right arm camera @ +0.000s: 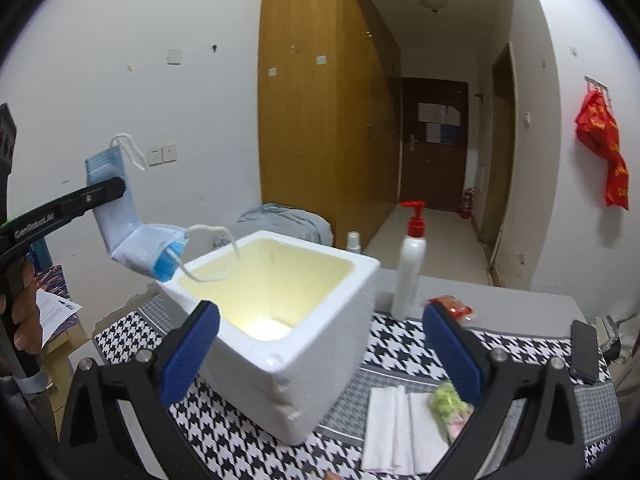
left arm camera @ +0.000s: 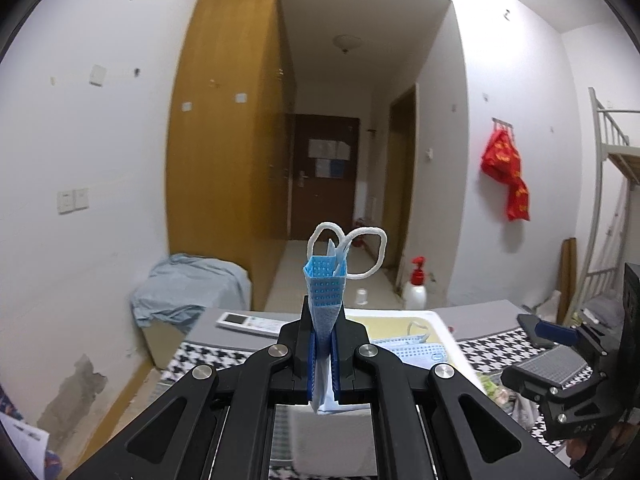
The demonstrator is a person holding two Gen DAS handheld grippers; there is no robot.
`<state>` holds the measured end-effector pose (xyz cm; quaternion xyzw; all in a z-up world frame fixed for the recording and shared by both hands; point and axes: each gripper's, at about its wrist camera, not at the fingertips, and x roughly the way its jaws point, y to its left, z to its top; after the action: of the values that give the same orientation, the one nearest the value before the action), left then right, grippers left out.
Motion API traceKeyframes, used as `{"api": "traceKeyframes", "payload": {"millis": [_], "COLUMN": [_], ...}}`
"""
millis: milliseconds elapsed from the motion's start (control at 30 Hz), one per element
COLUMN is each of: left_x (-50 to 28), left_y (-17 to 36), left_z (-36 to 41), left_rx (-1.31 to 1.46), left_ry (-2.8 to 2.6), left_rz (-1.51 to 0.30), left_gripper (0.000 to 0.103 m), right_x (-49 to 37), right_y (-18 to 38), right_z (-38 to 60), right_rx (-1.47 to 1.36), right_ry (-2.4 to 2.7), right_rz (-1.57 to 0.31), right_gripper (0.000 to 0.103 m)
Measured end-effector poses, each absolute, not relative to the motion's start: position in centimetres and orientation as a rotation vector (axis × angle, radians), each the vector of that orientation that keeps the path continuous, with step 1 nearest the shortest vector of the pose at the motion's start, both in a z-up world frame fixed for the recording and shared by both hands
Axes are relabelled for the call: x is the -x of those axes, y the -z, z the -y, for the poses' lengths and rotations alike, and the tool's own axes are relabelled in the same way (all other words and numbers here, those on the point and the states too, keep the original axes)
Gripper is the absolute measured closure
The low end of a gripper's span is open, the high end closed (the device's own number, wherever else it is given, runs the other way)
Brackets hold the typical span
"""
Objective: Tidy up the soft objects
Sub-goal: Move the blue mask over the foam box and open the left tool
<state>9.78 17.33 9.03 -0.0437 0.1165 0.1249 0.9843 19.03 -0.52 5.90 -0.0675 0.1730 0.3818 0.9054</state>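
My left gripper (left arm camera: 323,344) is shut on a folded blue face mask (left arm camera: 325,292), whose white ear loops stick up past the fingertips. In the right wrist view the left gripper (right arm camera: 116,188) holds the mask (right arm camera: 120,216) in the air above the left rim of a white foam box (right arm camera: 320,340); one ear loop hangs over the box's opening. My right gripper (right arm camera: 320,344) is open and empty, its blue pads either side of the box's near corner. More blue masks (left arm camera: 416,350) lie on a yellow surface in the left wrist view.
A houndstooth cloth (right arm camera: 400,344) covers the table. On it stand a white pump bottle with a red top (right arm camera: 410,272), folded white tissues (right arm camera: 396,428), a green packet (right arm camera: 446,400), a red packet (right arm camera: 452,306) and a black phone (right arm camera: 585,350). A remote (left arm camera: 248,322) lies at the far edge.
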Motion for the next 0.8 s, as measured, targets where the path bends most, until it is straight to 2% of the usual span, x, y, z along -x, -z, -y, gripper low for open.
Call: {"api": "traceKeyframes", "payload": {"millis": [800], "left_x": [-16.0], "left_y": [-7.9], "left_z": [-15.0], "left_rx": [0.065], "left_ry": [-0.155], "left_rz": [-0.330], "left_gripper": [0.097], "right_x": [-20.2], "right_y": [-4.2], "right_z": [6.7], "right_rx": [0.089], "right_ry": [-0.633], "right_rz": [-0.388], "right_gripper": [0.001]}}
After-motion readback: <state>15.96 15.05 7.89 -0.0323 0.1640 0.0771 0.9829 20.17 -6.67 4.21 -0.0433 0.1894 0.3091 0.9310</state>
